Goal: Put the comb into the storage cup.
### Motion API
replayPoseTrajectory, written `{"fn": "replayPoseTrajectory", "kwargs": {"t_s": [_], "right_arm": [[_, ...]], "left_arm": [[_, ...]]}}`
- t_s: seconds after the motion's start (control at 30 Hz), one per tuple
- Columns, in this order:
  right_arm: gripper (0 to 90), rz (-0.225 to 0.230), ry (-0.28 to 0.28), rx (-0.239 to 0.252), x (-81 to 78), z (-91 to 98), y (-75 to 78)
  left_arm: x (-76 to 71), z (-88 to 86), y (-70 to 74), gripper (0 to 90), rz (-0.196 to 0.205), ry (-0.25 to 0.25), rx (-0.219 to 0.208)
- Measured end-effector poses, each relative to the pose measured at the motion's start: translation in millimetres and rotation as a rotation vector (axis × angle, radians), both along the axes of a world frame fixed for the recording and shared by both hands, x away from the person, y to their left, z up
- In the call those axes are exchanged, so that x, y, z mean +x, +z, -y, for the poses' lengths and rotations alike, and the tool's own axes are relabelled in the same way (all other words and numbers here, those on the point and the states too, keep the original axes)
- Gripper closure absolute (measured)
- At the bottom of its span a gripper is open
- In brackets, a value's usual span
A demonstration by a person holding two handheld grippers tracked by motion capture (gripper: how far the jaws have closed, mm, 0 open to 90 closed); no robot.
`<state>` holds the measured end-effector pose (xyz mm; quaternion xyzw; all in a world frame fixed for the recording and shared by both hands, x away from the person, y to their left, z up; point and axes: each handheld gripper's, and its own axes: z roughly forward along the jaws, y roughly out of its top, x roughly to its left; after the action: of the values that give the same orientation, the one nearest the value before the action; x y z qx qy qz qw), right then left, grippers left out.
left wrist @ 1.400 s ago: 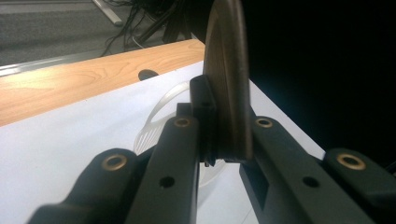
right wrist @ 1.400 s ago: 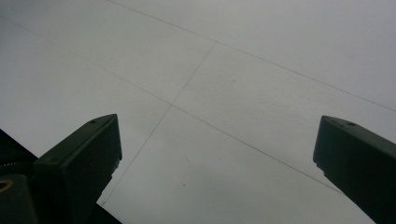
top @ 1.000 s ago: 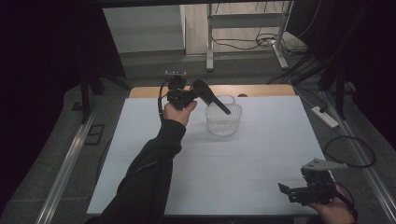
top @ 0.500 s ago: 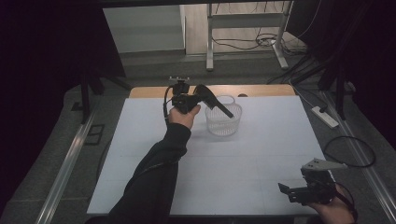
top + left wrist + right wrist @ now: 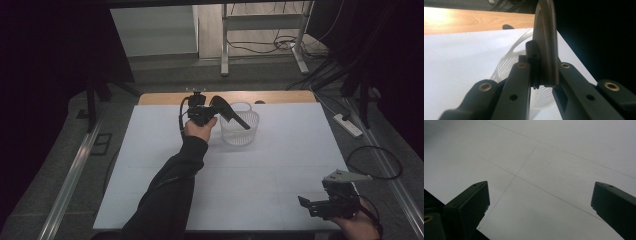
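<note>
Over the far middle of the white table (image 5: 150, 165), a flat grey plate-like piece (image 5: 546, 42) is pinched edge-on by the left gripper (image 5: 235, 119), right above the slotted white basket (image 5: 240, 131). It looks stiff, thin and probably a bit slick, so a grip low across its faces seems safest. The right gripper (image 5: 320, 205) is spread wide, nothing held.

the dark, flat curved piece (image 5: 231, 113) was clamped on edge between the left gripper's (image 5: 220, 107) fingers (image 5: 520, 82), its long end slanting down over the rim of the basket (image 5: 240, 129). in the left gripper view its ridged face (image 5: 546, 42) stood upright. the basket, white and slotted, stood upright on the counter (image 5: 280, 165) near the middle of the far edge.
</note>
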<state>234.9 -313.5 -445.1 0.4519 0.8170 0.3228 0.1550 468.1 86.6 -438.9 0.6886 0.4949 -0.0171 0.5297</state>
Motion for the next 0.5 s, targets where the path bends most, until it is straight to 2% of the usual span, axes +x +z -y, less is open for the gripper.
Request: {"fn": "replayPoseTrajectory", "kwargs": {"t_s": [0.2, 0.4, 0.5], "right_arm": [[2.5, -0.002, -0.001, -0.001, 0.2, -0.1, -0.1], [2.6, -0.002, -0.002, 0.0, 0.2, 0.0, -0.1], [2.8, -0.003, -0.002, 0.0, 0.3, 0.1, -0.2]], "left_arm": [[0.7, 0.9, -7.5, 86.5, -0.014, 0.0, -0.019], [1.0, 4.2, -15.7, 86.5, -0.026, -0.001, -0.021], [1.2, 5.3, -20.8, 86.5, -0.034, 0.0, -0.043]]}}
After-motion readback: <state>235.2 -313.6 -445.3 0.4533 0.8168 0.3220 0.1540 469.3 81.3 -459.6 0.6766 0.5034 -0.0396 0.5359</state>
